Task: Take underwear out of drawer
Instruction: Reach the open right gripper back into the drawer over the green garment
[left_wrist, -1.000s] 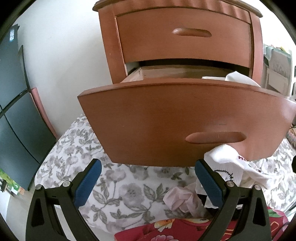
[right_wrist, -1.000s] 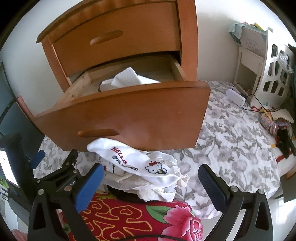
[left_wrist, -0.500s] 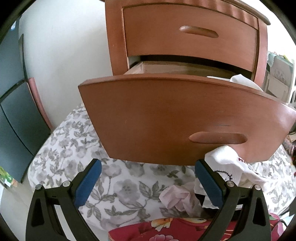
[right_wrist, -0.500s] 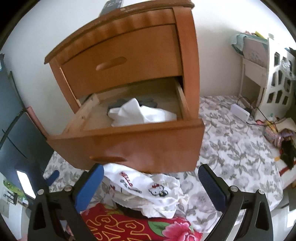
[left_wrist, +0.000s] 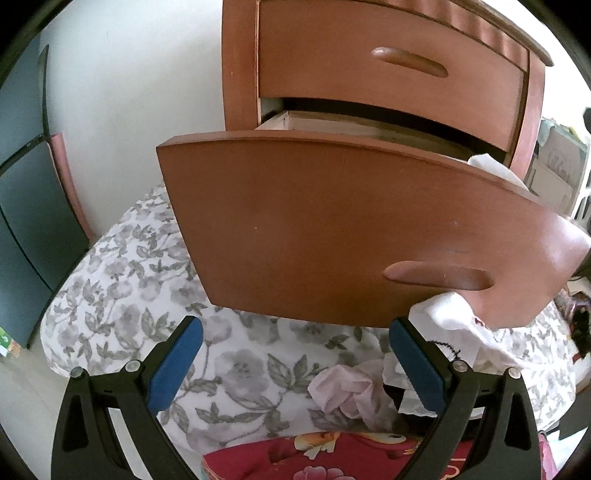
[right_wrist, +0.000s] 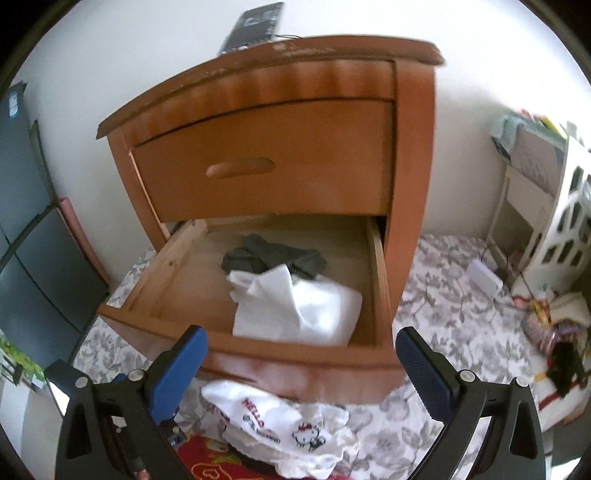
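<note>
The right gripper (right_wrist: 301, 354) is wide open above the pulled-out drawer (right_wrist: 177, 280). Inside lie white underwear (right_wrist: 295, 306) and a dark garment (right_wrist: 273, 256). The left gripper (left_wrist: 295, 354) is open too

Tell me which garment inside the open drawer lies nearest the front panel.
The white garment, crumpled against the front of the lower drawer on its right side. The dark grey garment lies behind it, toward the back.

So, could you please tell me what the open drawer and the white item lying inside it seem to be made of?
Open drawer: apparently wood, with a glossy reddish-brown front and pale, unfinished-looking inner walls showing grain. White item: soft matte fabric, judging by its folds and creases; probably cotton, though the weave is too blurred to tell.
</note>
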